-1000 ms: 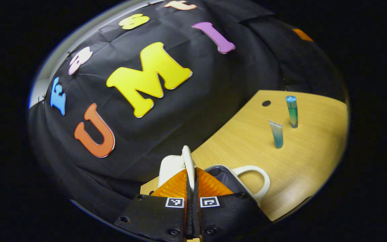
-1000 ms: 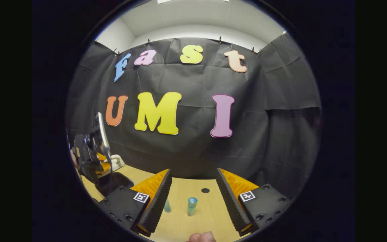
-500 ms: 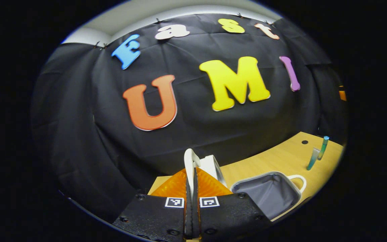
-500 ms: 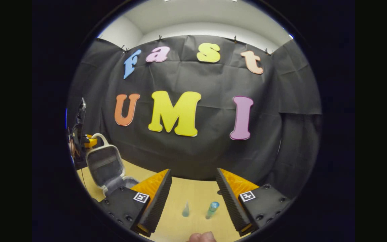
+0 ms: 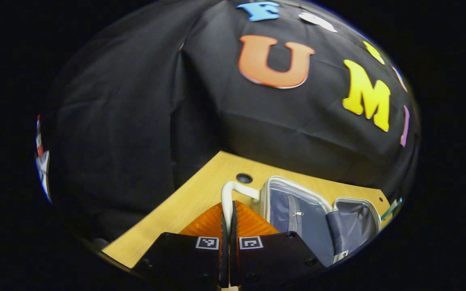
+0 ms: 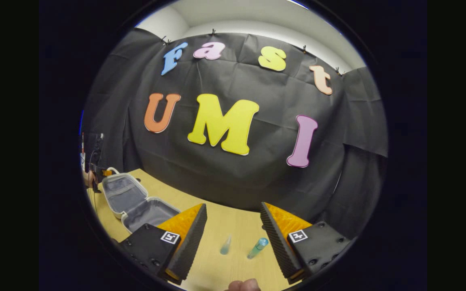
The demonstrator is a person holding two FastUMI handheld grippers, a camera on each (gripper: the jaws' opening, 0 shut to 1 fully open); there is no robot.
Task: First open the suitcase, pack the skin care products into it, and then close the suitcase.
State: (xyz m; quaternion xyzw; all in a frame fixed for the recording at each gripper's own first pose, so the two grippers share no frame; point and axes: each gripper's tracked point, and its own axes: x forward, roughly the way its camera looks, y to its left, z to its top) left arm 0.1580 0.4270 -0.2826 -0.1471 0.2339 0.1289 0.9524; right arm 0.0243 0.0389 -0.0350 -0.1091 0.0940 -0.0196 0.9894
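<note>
The small white suitcase (image 5: pixel 318 218) lies open on the wooden table, grey lining showing in both halves. My left gripper (image 5: pixel 228 214) is shut on its white handle (image 5: pixel 231 192), at the lid's outer edge. In the right gripper view the same suitcase (image 6: pixel 136 202) is at the left with its lid laid back, and the left gripper (image 6: pixel 95 171) sits at its far edge. Two blue-green skin care tubes stand on the table ahead of my open right gripper (image 6: pixel 233 226): a small one (image 6: pixel 225 245) and a taller capped one (image 6: pixel 256 248). A tube's tip (image 5: pixel 390 208) peeks past the case.
The wooden table (image 6: pixel 217 218) runs up to the black cloth wall. A dark round hole (image 5: pixel 244 178) in the tabletop lies just beyond the handle. A fingertip (image 6: pixel 241 285) shows at the bottom of the right gripper view.
My left gripper has swung the lid by its handle from upright to laid back, so the suitcase is now fully open. The right gripper tilted slightly; the tubes sit a little further right in its view.
</note>
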